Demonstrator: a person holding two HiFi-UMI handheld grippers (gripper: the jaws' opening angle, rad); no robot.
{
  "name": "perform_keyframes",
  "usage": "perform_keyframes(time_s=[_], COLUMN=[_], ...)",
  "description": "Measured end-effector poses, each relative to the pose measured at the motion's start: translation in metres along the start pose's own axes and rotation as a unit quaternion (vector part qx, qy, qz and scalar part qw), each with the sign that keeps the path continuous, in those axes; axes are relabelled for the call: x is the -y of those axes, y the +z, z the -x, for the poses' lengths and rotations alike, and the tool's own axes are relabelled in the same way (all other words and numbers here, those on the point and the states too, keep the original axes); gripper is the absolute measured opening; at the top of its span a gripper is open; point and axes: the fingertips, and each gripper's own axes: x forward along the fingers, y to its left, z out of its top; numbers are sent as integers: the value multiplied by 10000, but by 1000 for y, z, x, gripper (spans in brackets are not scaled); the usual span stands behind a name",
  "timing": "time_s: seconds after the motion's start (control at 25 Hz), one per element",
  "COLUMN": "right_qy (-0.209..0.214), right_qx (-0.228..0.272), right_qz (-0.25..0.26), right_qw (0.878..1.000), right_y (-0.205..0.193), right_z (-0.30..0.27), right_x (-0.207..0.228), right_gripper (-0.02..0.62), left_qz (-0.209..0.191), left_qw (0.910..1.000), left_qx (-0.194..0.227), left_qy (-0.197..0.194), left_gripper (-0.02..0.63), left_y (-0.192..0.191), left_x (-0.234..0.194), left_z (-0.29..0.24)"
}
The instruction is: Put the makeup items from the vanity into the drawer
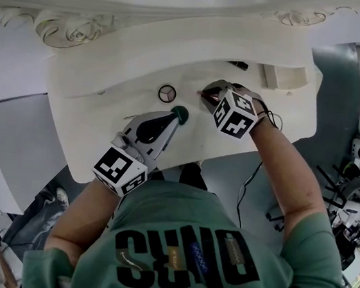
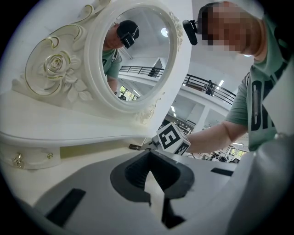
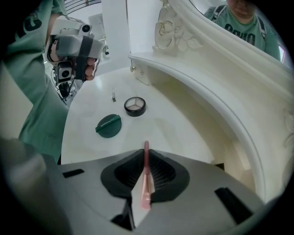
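My right gripper (image 3: 146, 161) has its jaws pinched on a thin pink stick (image 3: 145, 181) that pokes out past their tips; my left gripper (image 2: 149, 178) has its jaws together, empty. I judge the stick should travel level under a firm squeeze to the drawer, clear of the green compact (image 3: 109, 125) and round palette (image 3: 135, 106) on the table (image 3: 177, 126).

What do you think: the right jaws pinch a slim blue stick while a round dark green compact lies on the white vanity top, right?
Not quite. The slim stick in the right gripper's jaws is pink, not blue; the right gripper view shows it. The round dark green compact does lie on the white vanity top.
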Motion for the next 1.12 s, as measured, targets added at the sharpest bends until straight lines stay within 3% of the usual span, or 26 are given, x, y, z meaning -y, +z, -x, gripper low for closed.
perform_keyframes(time_s=[0.2,0.44,0.68,0.84,1.12], right_qy=[-107,-432,-957,-1297,-1939], right_qx=[87,702,1607,2475,4054], right_qz=[-56,-488,-1243,-1990,-2978], right_qw=[9999,9954,9745,9393,8422], right_y=[1,15,13,0,-41], right_z=[10,72,174,253,388], right_x=[-4,-5,-3,-7,-33], right_gripper=[46,46,46,46,46], left_qz=[-67,-249,-582,-748,-984], left_qw=[10000,9995,9967,9937,9866], left_qx=[7,84,220,263,300], left_qy=[-32,-157,-514,-787,-1265], left_gripper=[8,8,8,8,8], left_y=[5,28,71,102,147], left_x=[8,30,76,113,180], left_z=[3,6,-5,-15,-32])
